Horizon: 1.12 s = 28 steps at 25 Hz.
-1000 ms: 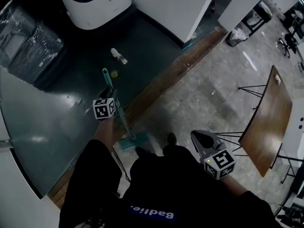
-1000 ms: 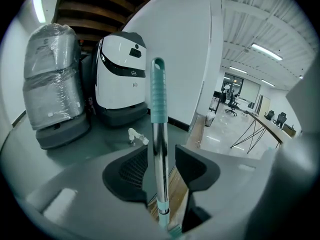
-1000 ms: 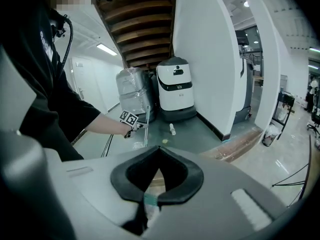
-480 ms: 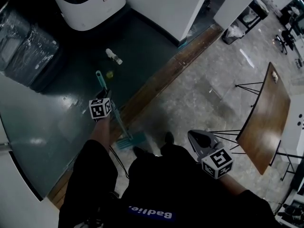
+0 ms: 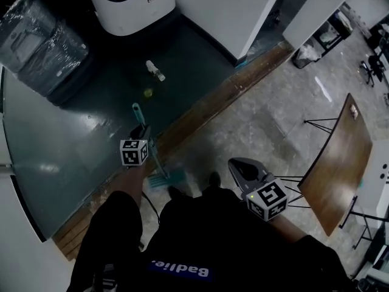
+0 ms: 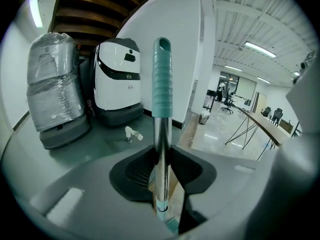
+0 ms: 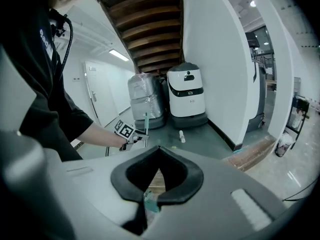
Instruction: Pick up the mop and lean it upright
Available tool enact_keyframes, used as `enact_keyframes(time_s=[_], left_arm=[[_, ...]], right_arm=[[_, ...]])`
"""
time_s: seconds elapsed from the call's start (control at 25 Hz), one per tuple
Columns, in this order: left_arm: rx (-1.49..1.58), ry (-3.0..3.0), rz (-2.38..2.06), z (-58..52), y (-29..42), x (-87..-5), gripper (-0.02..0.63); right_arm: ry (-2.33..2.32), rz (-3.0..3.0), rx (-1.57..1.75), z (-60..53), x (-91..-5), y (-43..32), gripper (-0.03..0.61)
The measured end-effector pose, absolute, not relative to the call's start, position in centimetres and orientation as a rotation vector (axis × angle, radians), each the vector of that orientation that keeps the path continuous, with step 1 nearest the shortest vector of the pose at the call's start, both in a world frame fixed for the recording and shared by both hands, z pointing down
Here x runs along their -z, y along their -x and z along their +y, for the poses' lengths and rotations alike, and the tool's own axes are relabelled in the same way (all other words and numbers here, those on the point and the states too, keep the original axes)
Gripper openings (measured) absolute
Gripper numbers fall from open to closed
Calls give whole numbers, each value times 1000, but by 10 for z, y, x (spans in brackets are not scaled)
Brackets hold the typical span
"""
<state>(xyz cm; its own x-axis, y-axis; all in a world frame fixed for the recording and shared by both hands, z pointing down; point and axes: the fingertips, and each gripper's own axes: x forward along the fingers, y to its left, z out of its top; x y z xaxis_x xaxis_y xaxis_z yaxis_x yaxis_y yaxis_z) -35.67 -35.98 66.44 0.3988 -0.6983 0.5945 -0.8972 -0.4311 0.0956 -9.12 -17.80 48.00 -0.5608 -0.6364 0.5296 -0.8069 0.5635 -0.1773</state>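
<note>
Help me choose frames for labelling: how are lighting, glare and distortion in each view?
Head view: dim, clothing nearly black, pale glare on the green floor. Left gripper view: fisheye bending, dark corners, mop handle sharp. Right gripper view: same fisheye, brighter.

- Mop [image 5: 165, 177]: head blurred, at 6 o'clock below the left gripper [image 5: 141, 132]; mid shaft hidden behind that gripper.
- Mop, left gripper view: lower end cut off behind the gripper's own body.
- White machine [image 5: 130, 5], 12 o'clock: top cut by the frame edge.
- Wrapped machine [image 5: 42, 41], 10 o'clock: cut by the edge.
- Bottle-like item [image 5: 154, 70], yellow speck [image 5: 148, 92]: too small to identify.
</note>
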Motion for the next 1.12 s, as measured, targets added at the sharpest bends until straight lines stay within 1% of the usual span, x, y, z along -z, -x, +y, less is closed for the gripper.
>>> enact_keyframes(time_s=[0.68,0.96,1.12], left_arm=[[-617,-2313,-1336,-221,334,-625,123],[-636,-2340,-1328,-189,328,-613,122],[-586,-2399,-1304,-181,312,-584,123]], right_arm=[[-938,-2549,-467,-188,-459,138,5],[-890,-2579,-445,-182,-457,147,5],[-900,-2597,-439,-180,-454,146,5]])
